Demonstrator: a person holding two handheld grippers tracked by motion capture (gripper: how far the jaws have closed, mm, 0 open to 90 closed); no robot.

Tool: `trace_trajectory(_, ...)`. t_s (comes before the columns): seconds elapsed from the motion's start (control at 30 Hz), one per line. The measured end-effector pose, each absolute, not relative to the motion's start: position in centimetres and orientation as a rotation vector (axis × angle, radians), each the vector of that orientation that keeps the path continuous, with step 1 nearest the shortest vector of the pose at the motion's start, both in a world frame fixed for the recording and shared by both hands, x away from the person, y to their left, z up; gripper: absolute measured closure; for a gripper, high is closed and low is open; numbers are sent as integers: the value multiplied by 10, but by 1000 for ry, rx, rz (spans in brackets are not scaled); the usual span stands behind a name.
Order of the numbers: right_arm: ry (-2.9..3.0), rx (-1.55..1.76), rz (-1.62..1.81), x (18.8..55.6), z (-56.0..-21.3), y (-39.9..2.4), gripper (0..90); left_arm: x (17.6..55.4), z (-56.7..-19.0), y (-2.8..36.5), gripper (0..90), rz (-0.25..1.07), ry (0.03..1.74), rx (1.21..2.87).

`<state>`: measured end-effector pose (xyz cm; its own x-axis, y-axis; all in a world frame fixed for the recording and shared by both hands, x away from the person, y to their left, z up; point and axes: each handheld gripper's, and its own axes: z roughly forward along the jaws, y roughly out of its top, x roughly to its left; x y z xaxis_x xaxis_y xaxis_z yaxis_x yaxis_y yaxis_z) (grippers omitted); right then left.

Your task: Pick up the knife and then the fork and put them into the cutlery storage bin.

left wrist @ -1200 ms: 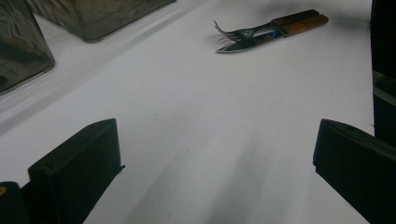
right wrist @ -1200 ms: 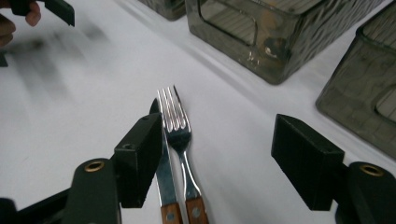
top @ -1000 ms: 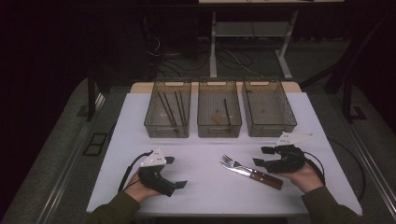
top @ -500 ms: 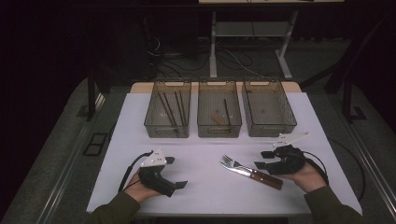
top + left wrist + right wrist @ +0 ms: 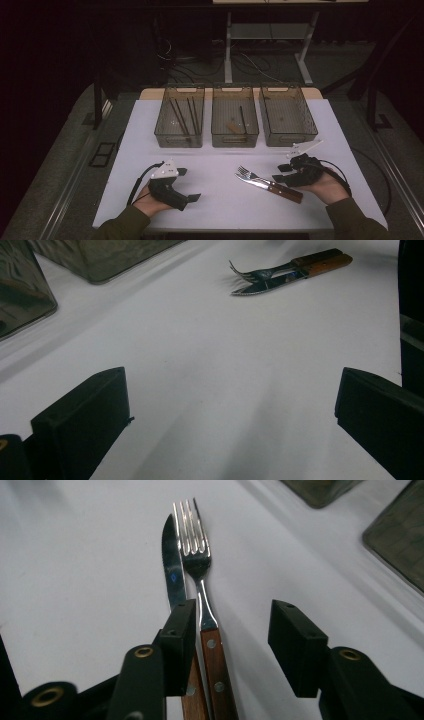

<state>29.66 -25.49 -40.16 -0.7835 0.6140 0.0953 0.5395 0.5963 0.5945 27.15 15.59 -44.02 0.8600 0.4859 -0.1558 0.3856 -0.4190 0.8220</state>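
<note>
A fork (image 5: 197, 555) and a knife (image 5: 172, 575) with wooden handles lie side by side on the white table (image 5: 220, 160), right of centre. My right gripper (image 5: 235, 635) is down over their handles. The fork's handle lies between its jaws and the left jaw sits on top of the knife's handle. These jaws have just been closing, and a gap still shows beside the fork. In the high view the right gripper (image 5: 280, 173) lies at the handle end of the fork (image 5: 245, 172). My left gripper (image 5: 189, 185) rests open at the front left with bare table between its jaws.
Three clear bins stand in a row at the table's back. The left bin (image 5: 161, 131) holds several dark sticks, the middle bin (image 5: 235, 137) holds a dark stick and a small wooden piece, and what the right bin (image 5: 306, 131) holds is too small to tell.
The right gripper's jaws stand a little closer together around the handles. Both hands and the cutlery have stayed in place.
</note>
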Motion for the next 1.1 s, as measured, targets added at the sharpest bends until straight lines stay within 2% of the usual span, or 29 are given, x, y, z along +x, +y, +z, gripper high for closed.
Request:
trace_trajectory(0.33, 2802, 900, 862, 300, -409, -244, 666, 271, -440, 156, 1, 130, 632, 2058)
trace_trajectory(1.1, 2859, 849, 801, 302, -426, -243, 733, 272, -440, 156, 7, 129, 630, 2065)
